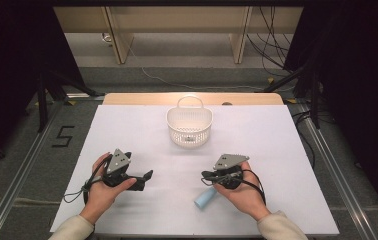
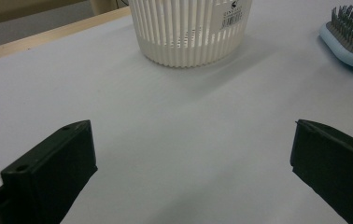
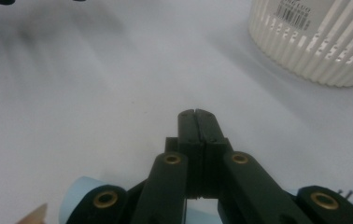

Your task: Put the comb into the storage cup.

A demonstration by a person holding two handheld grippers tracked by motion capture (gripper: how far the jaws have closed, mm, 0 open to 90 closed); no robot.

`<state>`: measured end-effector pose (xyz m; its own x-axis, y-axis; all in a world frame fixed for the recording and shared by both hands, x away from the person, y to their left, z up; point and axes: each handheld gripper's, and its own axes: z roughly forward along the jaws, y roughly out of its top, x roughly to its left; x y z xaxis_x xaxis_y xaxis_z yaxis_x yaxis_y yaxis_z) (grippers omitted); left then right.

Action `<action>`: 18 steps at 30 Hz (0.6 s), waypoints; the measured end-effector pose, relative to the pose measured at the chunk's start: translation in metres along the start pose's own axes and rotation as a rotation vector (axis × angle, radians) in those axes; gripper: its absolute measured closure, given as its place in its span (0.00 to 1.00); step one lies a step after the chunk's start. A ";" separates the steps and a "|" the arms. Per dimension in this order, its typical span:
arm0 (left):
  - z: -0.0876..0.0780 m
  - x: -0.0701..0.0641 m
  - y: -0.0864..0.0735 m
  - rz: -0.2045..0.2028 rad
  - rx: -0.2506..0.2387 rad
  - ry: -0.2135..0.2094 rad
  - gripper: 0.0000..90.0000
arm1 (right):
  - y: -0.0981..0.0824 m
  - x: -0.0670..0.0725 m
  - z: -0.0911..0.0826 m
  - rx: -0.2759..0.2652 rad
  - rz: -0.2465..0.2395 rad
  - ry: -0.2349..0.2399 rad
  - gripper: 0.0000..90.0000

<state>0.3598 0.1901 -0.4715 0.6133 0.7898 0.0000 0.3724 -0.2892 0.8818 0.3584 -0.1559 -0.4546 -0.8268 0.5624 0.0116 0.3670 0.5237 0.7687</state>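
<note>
While both hands rest low over the near half of the desk [image 1: 127, 125], the high view shows the left gripper [image 1: 146, 179] near the near-left corner and the right gripper [image 1: 208, 176] closer to the near edge, right of the middle. A pale blue hairbrush [image 1: 205, 199] lies on the desk under the right hand [image 1: 239, 192], its handle end poking out toward the near edge (the bristled head is covered by the hand and the gripper from this angle). A white slatted basket [image 1: 189, 127] with a loop handle stands upright toward the far edge, about midway between the left and right edges and well apart from both grippers.

From the left gripper view, the left gripper [image 2: 193, 158] has its two black jaws spread wide with nothing but bare desk [image 2: 188, 140] between them. The basket [image 2: 191, 35] stands ahead, toward the far edge, and the bristled head of the hairbrush [image 2: 352, 39] lies at the right of this view, flat on the desk with bristles up.

From the right gripper view, the right gripper [image 3: 196, 116] has its jaws pressed together tip to tip, with nothing caught between them. The hairbrush [image 3: 79, 196] lies beneath the gripper's body, its pale blue end showing at lower left and a few bristles at lower right; whether the gripper touches it I cannot tell. The basket [image 3: 319, 42] stands at the upper right, apart from the jaw tips.
</note>
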 end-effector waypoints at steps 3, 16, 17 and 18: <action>0.000 0.000 0.000 -0.001 -0.001 0.000 0.00 | 0.002 0.001 0.007 0.055 0.018 0.018 1.00; -0.001 0.000 0.000 0.001 -0.004 -0.002 0.00 | 0.004 0.008 0.026 0.225 0.037 0.059 1.00; -0.001 0.000 0.000 0.001 -0.004 -0.002 0.00 | 0.004 0.008 0.027 0.235 0.039 0.061 1.00; -0.001 0.000 0.000 0.000 -0.004 -0.002 0.00 | 0.003 0.009 0.027 0.245 0.039 0.061 1.00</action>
<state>0.3590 0.1908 -0.4708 0.6147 0.7888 -0.0005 0.3691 -0.2871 0.8839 0.3641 -0.1320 -0.4694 -0.8314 0.5495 0.0825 0.4854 0.6460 0.5890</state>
